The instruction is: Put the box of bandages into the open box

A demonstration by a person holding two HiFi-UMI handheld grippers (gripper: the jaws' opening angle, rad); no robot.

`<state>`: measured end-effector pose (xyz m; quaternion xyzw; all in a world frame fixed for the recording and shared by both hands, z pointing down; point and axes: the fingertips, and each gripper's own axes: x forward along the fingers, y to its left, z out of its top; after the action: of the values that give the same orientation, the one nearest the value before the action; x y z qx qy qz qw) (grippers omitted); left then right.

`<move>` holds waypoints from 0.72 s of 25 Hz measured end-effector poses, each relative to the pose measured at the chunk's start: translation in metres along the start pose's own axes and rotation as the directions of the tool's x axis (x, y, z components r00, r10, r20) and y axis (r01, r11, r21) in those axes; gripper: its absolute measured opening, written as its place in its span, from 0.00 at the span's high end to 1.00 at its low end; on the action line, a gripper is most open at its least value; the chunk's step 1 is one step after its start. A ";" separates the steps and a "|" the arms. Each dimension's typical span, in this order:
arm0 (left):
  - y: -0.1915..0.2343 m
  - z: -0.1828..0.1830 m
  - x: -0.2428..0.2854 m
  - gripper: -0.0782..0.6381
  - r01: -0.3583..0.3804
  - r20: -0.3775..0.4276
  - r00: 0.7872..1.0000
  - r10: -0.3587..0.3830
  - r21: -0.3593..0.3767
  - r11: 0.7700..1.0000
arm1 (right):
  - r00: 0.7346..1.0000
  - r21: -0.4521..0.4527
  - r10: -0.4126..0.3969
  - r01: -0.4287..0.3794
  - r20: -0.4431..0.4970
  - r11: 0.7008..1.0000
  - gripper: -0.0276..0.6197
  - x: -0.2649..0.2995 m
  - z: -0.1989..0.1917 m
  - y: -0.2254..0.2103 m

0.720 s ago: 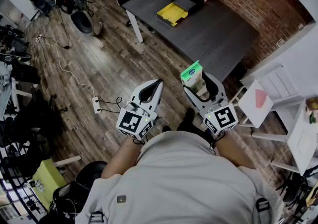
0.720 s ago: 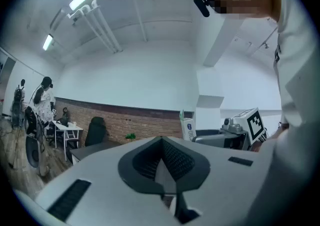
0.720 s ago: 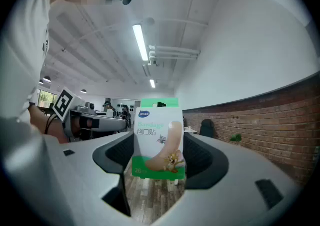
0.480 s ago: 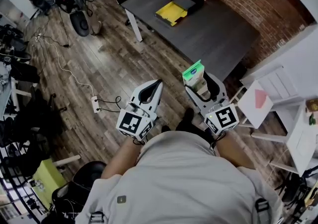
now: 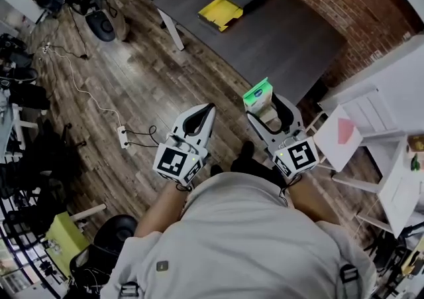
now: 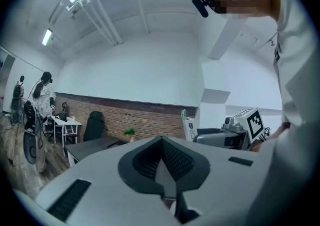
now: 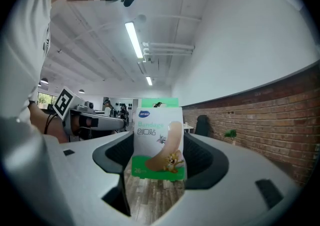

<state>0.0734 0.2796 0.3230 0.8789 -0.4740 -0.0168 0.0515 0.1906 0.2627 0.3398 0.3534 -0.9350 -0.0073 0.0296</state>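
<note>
So far we have the bandages (image 5: 257,97) clamped upright in the right gripper (image 5: 268,111), carried level over the floor and well short of the worktop (image 5: 291,46). Our left gripper (image 5: 207,113) is closed on nothing. The open box (image 5: 220,11) lies at the worktop's far end, so by our reckoning the approach and the drop are yet to do

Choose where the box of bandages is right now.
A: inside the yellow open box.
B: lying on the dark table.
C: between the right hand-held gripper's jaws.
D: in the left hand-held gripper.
C: the box of bandages stands upright, gripped between the jaws of the right hand-held gripper.
</note>
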 end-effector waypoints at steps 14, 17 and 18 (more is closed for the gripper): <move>-0.018 0.009 0.139 0.87 0.000 -0.021 1.000 0.001 0.055 0.998 | 0.998 -0.010 0.031 -0.030 0.062 0.999 0.47 0.012 0.020 -0.131; -0.020 0.013 0.157 0.87 -0.001 -0.025 1.000 0.003 0.059 0.998 | 0.997 -0.008 0.040 -0.039 0.066 0.999 0.47 0.014 0.021 -0.150; -0.021 0.014 0.161 0.87 0.002 -0.029 1.000 0.000 0.062 0.998 | 0.997 -0.004 0.041 -0.041 0.067 0.999 0.47 0.016 0.022 -0.154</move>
<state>0.1781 0.1553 0.3099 0.8804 -0.4730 0.0108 0.0312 0.2794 0.1362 0.3137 0.3336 -0.9425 -0.0199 -0.0010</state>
